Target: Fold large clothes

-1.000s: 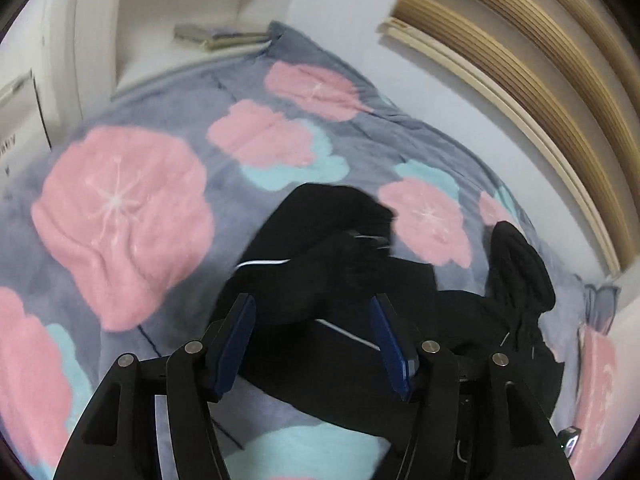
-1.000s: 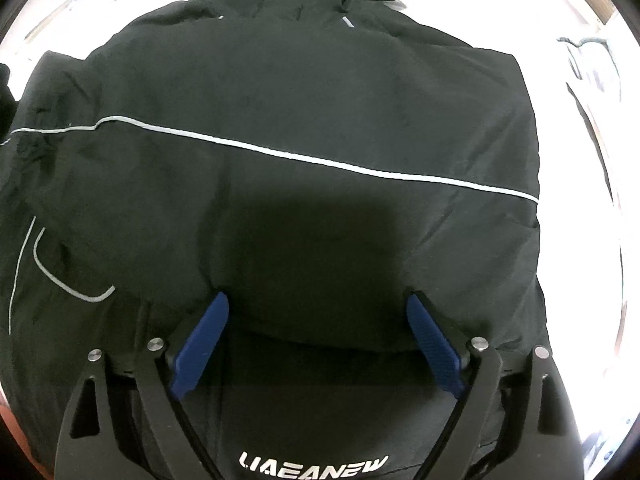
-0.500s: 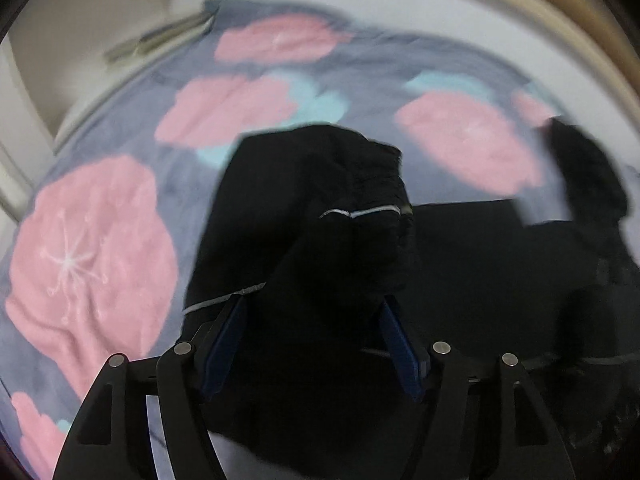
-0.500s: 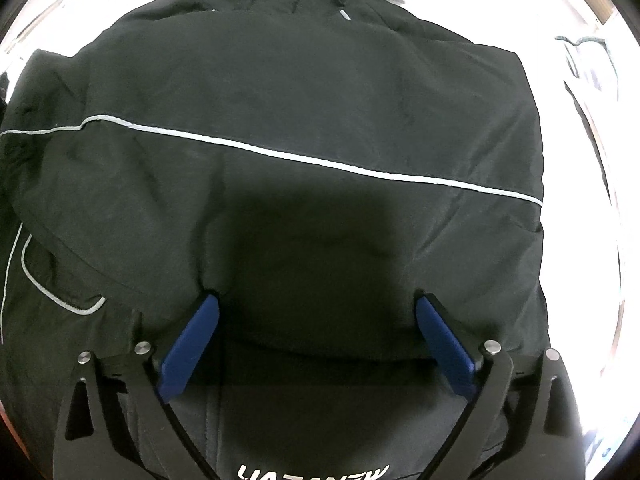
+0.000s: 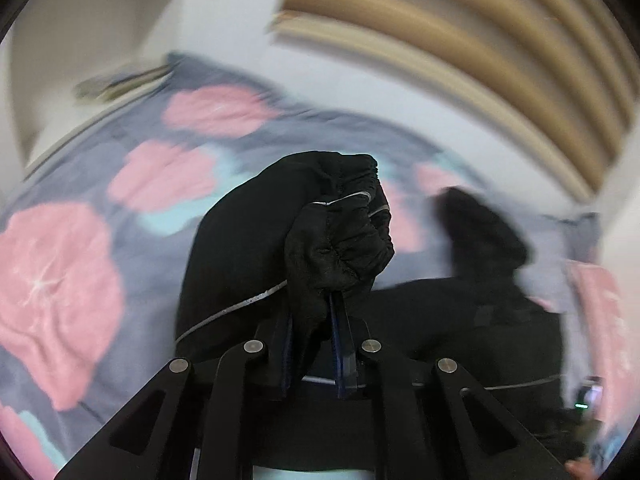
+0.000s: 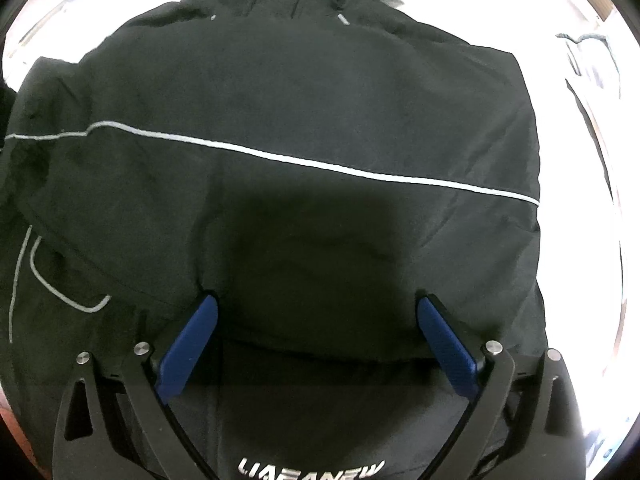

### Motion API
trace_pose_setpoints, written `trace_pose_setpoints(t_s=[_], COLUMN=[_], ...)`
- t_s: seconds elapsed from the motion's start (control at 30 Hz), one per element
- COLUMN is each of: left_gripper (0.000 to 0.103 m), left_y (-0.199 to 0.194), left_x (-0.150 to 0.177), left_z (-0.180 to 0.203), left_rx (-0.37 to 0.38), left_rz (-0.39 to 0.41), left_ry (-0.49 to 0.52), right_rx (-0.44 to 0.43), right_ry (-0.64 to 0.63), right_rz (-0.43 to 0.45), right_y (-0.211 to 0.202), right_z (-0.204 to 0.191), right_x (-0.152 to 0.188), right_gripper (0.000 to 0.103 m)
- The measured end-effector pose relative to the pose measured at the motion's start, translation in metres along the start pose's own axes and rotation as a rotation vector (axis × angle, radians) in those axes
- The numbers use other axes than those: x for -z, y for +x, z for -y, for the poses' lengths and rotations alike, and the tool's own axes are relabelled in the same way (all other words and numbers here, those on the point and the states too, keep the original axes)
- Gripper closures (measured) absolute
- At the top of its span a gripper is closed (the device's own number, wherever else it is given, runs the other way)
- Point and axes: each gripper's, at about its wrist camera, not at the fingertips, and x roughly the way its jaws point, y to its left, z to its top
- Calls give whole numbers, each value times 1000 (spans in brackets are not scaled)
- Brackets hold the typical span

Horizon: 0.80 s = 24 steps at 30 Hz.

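A black hooded jacket (image 6: 304, 92) with thin white piping lies spread flat on the bed, hood at the far end. My right gripper (image 6: 316, 304) is open and rests on the lower part of the jacket, fingers apart on the cloth. In the left wrist view, my left gripper (image 5: 314, 312) is shut on the bunched cuff of the jacket's sleeve (image 5: 340, 240) and holds it raised above the bed. The rest of the jacket (image 5: 460, 320) lies to the right, with the hood (image 5: 480, 228) behind.
The bed carries a grey blanket (image 5: 72, 264) with pink and teal flowers. A wooden slatted headboard (image 5: 460, 40) stands along the far right. A white shelf (image 5: 80, 40) with a flat object sits at the back left.
My left gripper has closed on the sleeve cuff and lifted it off the bed. My right gripper has stayed open on the jacket, nearly still.
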Motion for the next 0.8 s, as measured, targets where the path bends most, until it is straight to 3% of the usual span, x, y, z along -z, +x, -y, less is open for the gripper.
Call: trace_pose_setpoints(t_s=[0.2,0.3,0.4,0.47,0.6,0.7,0.8], left_gripper=[87,87,84,83,82,82,78], left_y=[-13,1,37,71,150,169,166], left_x=[11,29,61,83,135,152,144], left_z=[126,183,226,239,245,234,229], left_rx=[200,314,398,419,373,406,435], left_rz=[-19,-73,-182,-285,-513,-546,-609], left_ry=[160,214,231,234,193,100,34], right_rx=[-81,-86,-82,-81,-98,-162,-261], right_ry=[28,41,76,112,163,184,197], right_rz=[63,98,114,114,99,81,86], right_y=[-34,-50,-57,-60,-56,-48,-51], right_z=[13,25,37,43,60,59,55], right_x=[-1,-3,-3,-2,-1,-11,-22], right_gripper=[3,3,3,3,3,3,3])
